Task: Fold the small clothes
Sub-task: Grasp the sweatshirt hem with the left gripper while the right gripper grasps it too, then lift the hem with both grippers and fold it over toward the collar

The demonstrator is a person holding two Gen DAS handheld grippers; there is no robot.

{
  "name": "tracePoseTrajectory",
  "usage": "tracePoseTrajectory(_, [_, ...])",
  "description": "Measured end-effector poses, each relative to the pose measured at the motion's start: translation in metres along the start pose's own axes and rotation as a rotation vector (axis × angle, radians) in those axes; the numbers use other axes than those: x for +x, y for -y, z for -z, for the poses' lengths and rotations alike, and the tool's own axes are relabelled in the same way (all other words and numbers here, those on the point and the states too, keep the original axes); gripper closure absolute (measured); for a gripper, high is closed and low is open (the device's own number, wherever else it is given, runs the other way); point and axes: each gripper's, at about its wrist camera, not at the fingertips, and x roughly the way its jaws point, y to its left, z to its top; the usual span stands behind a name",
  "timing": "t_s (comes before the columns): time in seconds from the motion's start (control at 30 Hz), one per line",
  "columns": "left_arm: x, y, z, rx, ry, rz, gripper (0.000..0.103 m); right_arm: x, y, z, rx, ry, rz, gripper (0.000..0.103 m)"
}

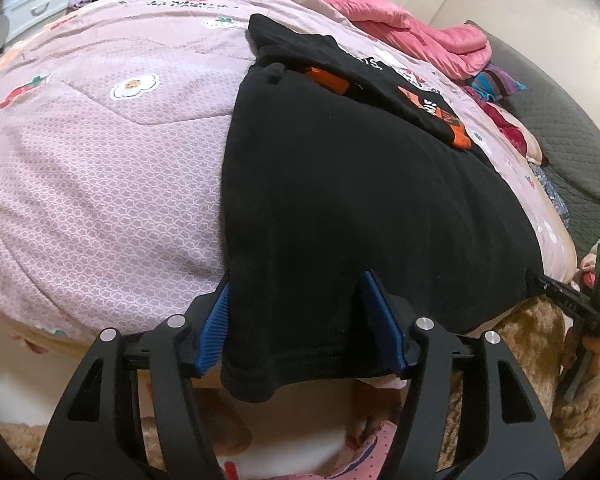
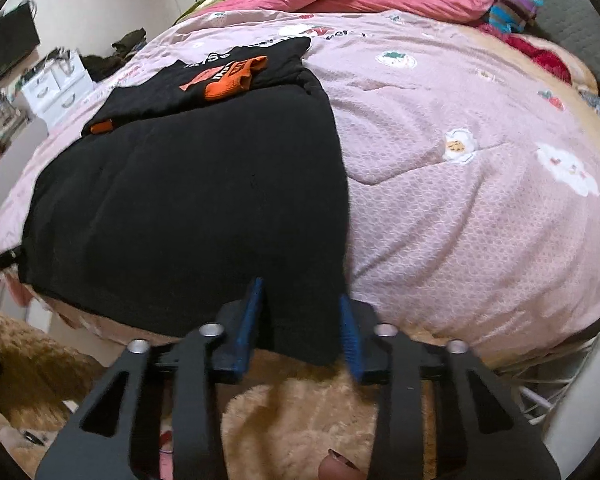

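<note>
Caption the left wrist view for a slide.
Left gripper straddles the black garment's near corner on a pink quilt.

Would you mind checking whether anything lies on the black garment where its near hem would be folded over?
Yes: an orange-and-black piece of clothing lies on the far end of the black garment. The near part is bare. The left gripper and right gripper straddle the near hem, with nothing in between.

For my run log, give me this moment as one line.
step: hem pickup, not lifted | black garment: flat on pink quilt | left gripper, right gripper: jaws astride near hem
</note>
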Motion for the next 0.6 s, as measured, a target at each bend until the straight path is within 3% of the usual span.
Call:
tracePoseTrajectory(0.03, [-0.001,-0.001,-0.001,-0.005,0.003,0.001,0.056,-0.003,0.002,-0.001,0.006,0.011,-0.006,0.095])
tracePoseTrajectory(0.23, [0.0,-0.001,-0.007,0.009,0.002,-0.018,0.09,-0.027,0.011,-0.01,0.063,0.101,-0.113,0.095])
tracePoseTrajectory(0.33, [-0.003,-0.004,-0.008,0.007,0.008,-0.015,0.096,-0.041,0.015,-0.018,0.084,0.156,-0.162,0.095])
tracePoseTrajectory(0.6, [-0.032,-0.006,-0.024,0.002,0.062,0.07,0.099,-0.067,0.021,-0.043,0.104,0.278,-0.193,0.095])
